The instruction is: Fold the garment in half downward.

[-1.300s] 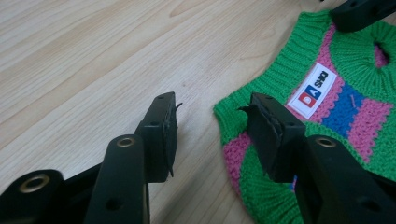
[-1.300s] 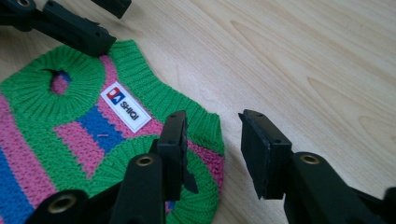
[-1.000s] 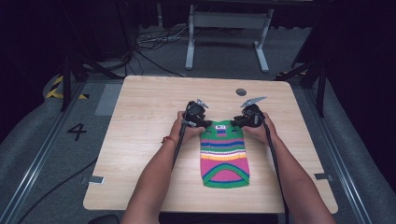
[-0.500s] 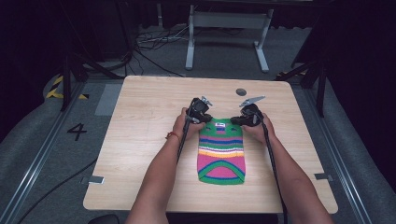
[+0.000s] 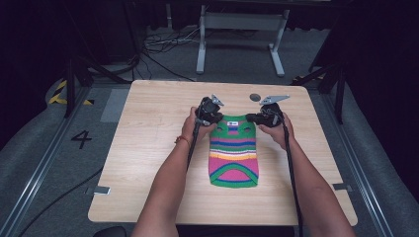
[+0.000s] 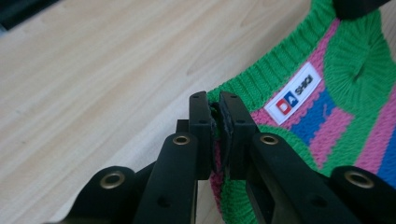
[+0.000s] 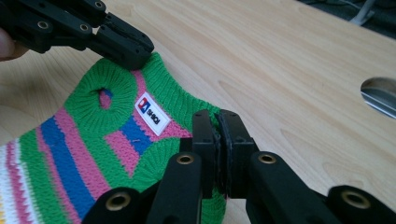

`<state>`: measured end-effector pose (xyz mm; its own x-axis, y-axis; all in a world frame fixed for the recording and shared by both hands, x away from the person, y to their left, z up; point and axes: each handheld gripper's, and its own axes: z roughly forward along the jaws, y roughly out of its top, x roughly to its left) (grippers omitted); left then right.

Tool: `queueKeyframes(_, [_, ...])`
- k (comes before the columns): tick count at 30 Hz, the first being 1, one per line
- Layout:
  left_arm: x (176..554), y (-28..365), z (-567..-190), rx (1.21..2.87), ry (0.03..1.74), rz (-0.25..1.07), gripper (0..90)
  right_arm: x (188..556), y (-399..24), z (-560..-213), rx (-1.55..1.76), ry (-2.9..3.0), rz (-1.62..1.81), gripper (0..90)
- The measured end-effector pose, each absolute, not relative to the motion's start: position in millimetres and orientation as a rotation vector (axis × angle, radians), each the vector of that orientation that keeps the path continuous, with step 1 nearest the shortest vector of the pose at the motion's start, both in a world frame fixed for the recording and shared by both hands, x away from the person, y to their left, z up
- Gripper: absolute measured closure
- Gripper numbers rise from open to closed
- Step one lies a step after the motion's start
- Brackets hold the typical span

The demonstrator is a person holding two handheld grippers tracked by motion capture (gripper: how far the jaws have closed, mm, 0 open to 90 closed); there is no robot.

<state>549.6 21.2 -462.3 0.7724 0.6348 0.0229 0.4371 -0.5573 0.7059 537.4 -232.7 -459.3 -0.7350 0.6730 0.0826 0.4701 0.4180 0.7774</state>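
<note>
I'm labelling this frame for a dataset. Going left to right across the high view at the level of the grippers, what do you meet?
Bare light wooden tabletop → left black gripper → striped green, pink and blue knitted garment → right black gripper → tabletop again.

The high view looks forward and down from above the person's side onto the whole light wooden table (image 5: 148, 148), from well off. Each gripper view sits close above that table, looking along its own jaws at the green ribbed collar edge of the striped knitted garment (image 6: 327, 93). All three views share that collar and its white label (image 7: 152, 113).
</note>
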Motion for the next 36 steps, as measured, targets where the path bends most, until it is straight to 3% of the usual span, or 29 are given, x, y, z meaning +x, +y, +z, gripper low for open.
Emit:
queueKeyframes(18, [523, 41, -435, 2.242, 0.595, 0.412, 83.0, 512, -236, -437, 0.847, 2.426, 1.341, 86.0])
queueKeyframes(36, [449, 57, -447, 2.263, 0.396, 0.364, 83.9, 457, -239, -444, 0.667, 2.577, 1.326, 85.4])
